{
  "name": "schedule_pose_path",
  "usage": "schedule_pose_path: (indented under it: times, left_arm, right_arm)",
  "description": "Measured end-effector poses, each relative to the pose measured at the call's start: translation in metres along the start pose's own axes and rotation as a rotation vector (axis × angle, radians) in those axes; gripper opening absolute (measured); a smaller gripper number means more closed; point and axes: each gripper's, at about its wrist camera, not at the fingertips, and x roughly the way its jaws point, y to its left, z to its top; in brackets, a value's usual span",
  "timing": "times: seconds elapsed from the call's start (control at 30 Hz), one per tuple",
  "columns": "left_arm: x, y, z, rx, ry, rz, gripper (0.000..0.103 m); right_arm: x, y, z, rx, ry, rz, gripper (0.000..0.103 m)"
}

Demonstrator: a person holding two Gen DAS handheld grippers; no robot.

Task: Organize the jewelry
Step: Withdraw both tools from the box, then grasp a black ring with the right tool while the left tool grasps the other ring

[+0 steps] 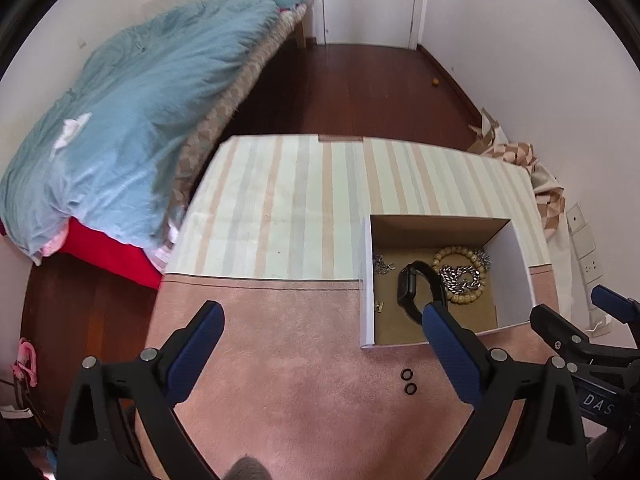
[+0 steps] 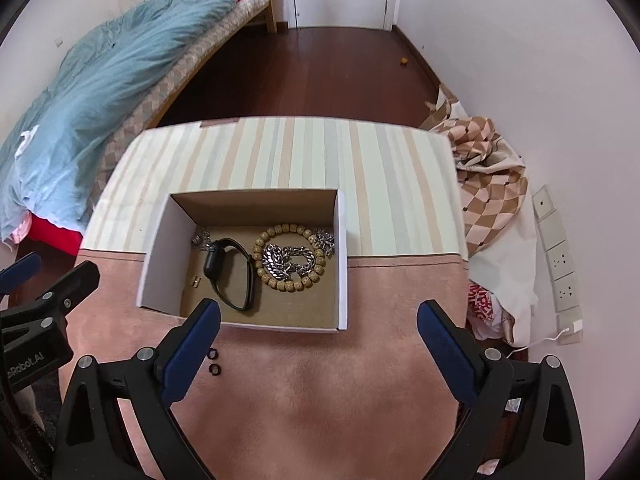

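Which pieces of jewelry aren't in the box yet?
The two small black rings lie on the pink cloth in front of the box. The watch, bead bracelet and chain are inside.

Open white cardboard box (image 2: 162, 256), brown inside, holding: black smartwatch (image 2: 230, 276) with looped strap; wooden bead bracelet (image 2: 262, 244) encircling a heavy silver chain (image 2: 288, 262); thinner silver chain (image 2: 202, 238) at the far left corner; small gold piece (image 2: 195, 281). Two small black rings (image 2: 213, 361) lie side by side on the pink counter, just outside the box's near wall.
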Motion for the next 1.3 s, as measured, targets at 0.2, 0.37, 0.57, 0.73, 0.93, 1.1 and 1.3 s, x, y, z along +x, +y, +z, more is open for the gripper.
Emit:
schedule_pose_path:
  times: [0.2, 0.37, 0.57, 0.73, 0.93, 1.1, 1.3]
  left_arm:
    - [-0.036, 0.002, -0.007, 0.001, -0.042, 0.008, 0.101]
    - [-0.062, 0.005, -0.014, -0.001, -0.065, -0.007, 0.101]
    - [-0.085, 0.006, -0.025, 0.011, -0.090, -0.009, 0.101]
    - [-0.091, 0.010, -0.033, 0.003, -0.089, -0.017, 0.101]
    - [-0.068, 0.017, -0.043, -0.022, -0.065, 0.018, 0.101]
    - [-0.015, 0.032, -0.066, -0.048, 0.020, 0.081, 0.101]
    - [0.058, 0.052, -0.099, -0.055, 0.179, 0.170, 0.101]
  right_arm:
    - [-0.039, 0.002, -0.008, 0.010, -0.057, -0.007, 0.100]
    - [-0.072, 0.000, -0.016, 0.016, -0.109, -0.013, 0.100]
    - [-0.104, -0.002, -0.025, 0.012, -0.150, -0.032, 0.100]
    - [-0.113, -0.001, -0.032, 0.018, -0.153, -0.031, 0.100]
    - [-0.089, 0.004, -0.047, 0.032, -0.104, 0.010, 0.100]
    - [-0.026, 0.017, -0.071, 0.030, -0.001, 0.066, 0.094]
    - [0.049, 0.044, -0.097, 0.015, 0.077, 0.168, 0.062]
